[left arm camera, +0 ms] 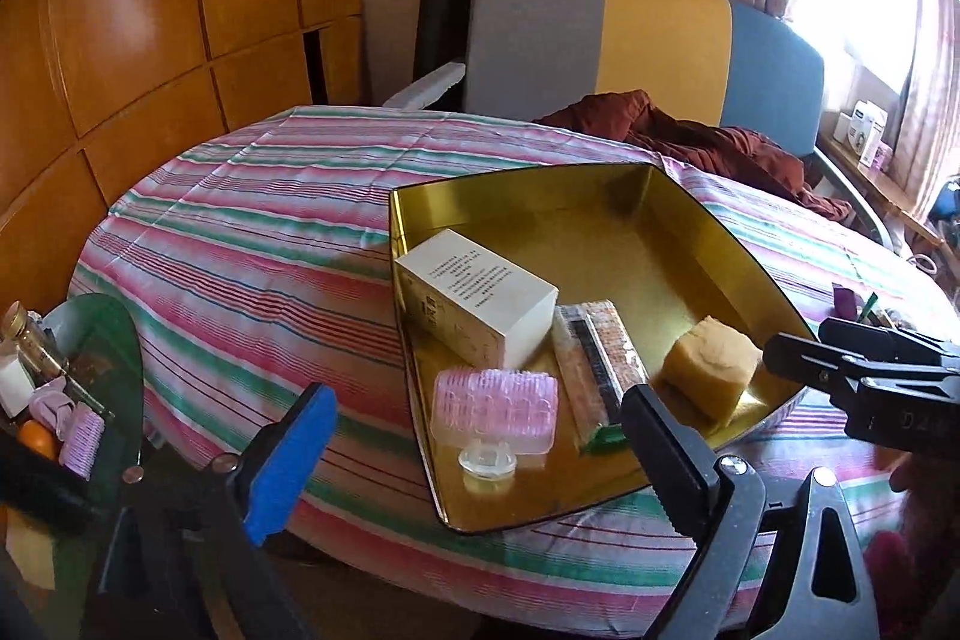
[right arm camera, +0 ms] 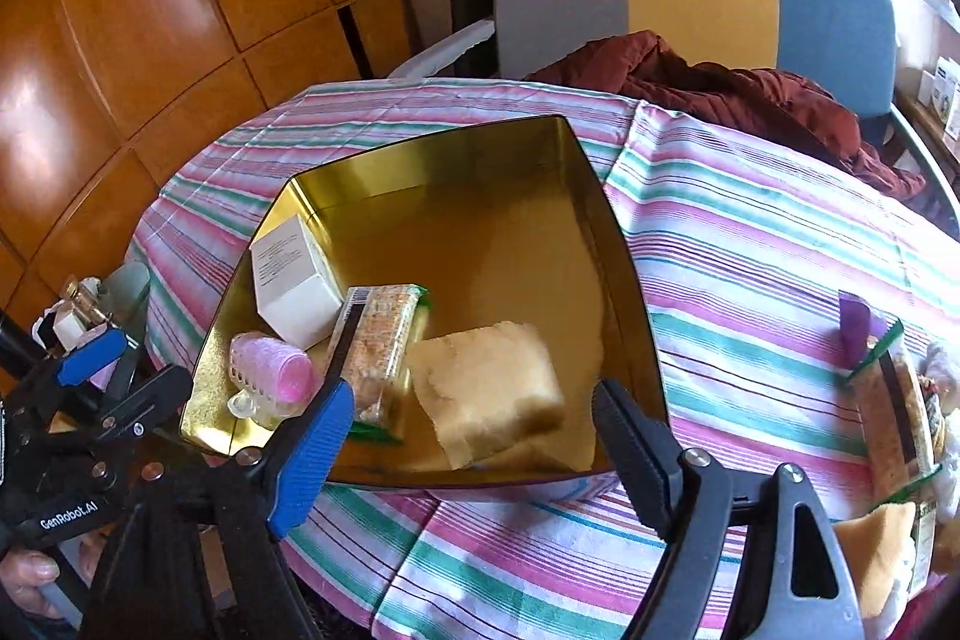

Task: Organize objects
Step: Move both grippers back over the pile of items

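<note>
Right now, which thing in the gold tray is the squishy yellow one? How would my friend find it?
Find the gold tray on the striped tablecloth. The yellow sponge lies at its near edge, right of the long snack packet. It is the only soft, plain yellow block; the others are a white box and pink roller.

Left wrist view: sits behind its own two fingers, looks steeply down and forward across the striped tablecloth [left arm camera: 240, 232]. The gold tin tray [left arm camera: 708, 232] lies right of centre, close. The right gripper [left arm camera: 798, 370] enters at the right edge.

Right wrist view: same downward tilt, nearer, set further right; the tray [right arm camera: 612, 244] fills the centre. The left gripper [right arm camera: 114, 388] shows at the lower left.

Shared: tray and contents, tablecloth, the grey-yellow-blue chair back [left arm camera: 660, 40] and the wooden panel wall [left arm camera: 150, 10] beyond.
</note>
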{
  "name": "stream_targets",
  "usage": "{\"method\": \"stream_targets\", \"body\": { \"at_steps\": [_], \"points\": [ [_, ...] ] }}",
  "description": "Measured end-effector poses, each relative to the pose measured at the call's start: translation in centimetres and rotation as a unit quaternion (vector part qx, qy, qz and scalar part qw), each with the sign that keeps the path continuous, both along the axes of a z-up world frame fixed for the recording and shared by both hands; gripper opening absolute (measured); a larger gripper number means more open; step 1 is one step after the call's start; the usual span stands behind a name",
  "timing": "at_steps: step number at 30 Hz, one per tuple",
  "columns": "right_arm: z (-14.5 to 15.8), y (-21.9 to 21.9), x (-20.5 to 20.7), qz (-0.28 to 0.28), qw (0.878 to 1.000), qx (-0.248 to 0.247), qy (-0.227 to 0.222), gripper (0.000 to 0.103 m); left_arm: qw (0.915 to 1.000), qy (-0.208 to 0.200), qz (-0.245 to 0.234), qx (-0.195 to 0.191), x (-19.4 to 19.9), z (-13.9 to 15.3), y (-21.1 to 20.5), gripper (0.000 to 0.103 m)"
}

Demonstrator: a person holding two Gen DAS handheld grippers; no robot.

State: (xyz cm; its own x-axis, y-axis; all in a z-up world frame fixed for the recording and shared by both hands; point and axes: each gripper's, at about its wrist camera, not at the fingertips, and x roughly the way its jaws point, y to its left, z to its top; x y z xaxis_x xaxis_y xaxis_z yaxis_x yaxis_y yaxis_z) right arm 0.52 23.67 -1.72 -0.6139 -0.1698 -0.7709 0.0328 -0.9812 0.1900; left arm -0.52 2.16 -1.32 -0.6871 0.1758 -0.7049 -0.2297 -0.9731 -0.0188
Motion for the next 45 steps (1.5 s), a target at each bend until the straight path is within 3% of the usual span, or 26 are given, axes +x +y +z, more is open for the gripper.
{"method": "stream_targets", "body": {
  "at_steps": [24, 38, 45],
  "points": [
    [-0.2, 2.7, 1.6, -0.049, 0.998, 0.026, 0.013, 0.083, 0.9992, -0.006, -0.036, -0.018, 0.8, -0.4, 2.5, 0.096],
    [-1.3, 7.6, 3.2, -0.112, 0.994, 0.018, -0.01, 0.084, 0.9973, -0.012, -0.07, -0.02, 1.1, -0.7, 4.4, 0.096],
    [-1.1, 10.9, 4.6, -0.146, 0.989, 0.021, -0.016, 0.084, 0.9937, -0.001, -0.111, -0.013, 1.3, 0.1, 6.4, 0.096]
  ]
}}
